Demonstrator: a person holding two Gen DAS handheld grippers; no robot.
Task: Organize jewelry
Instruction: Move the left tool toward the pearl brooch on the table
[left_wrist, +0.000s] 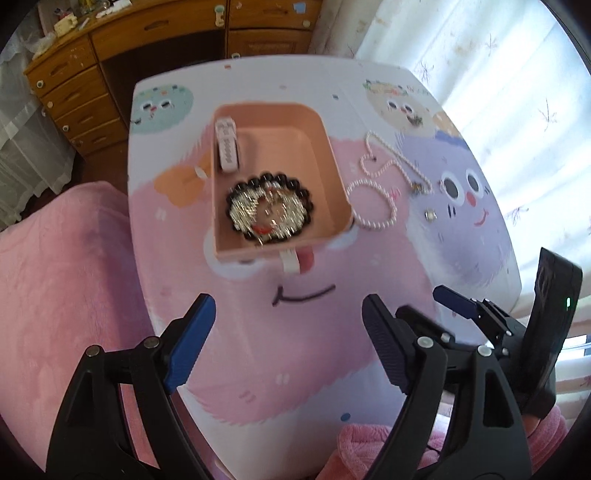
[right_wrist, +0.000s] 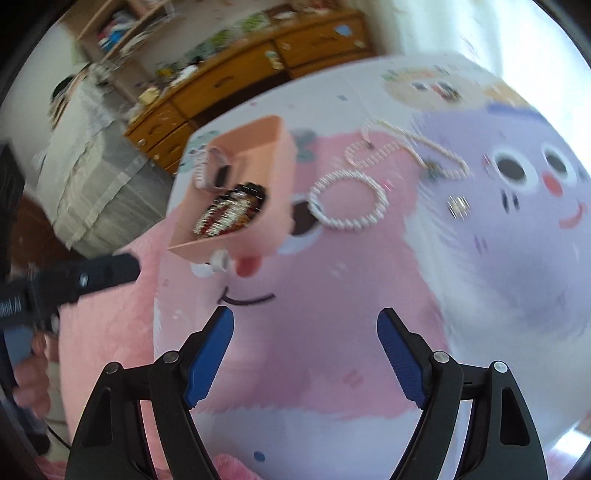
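Your left gripper (left_wrist: 288, 332) hangs over the near part of the table (left_wrist: 295, 369) with its blue pads spread wide and nothing between them. Your right gripper (right_wrist: 306, 354) is the same: jaws well apart, empty, above the pink cartoon print on the tabletop.

The pink tray (left_wrist: 273, 147) sits toward the middle of the table. In it you have a black bead bracelet (left_wrist: 310, 199) ringing a glittering silver piece (left_wrist: 243, 206) at the near end, and a white watch-like band (left_wrist: 227, 147) standing against the far left wall. The picture is too blurred to make out the small red bits among them.

Just right of the tray, outside it, the pearl bracelet (right_wrist: 347, 199) lies in a loop on the tabletop, almost touching the tray's near right corner. Beyond it the long pearl necklace (right_wrist: 406, 147) trails across the table. A small sparkling piece (right_wrist: 458, 206), perhaps a ring, rests apart to the right on the purple face
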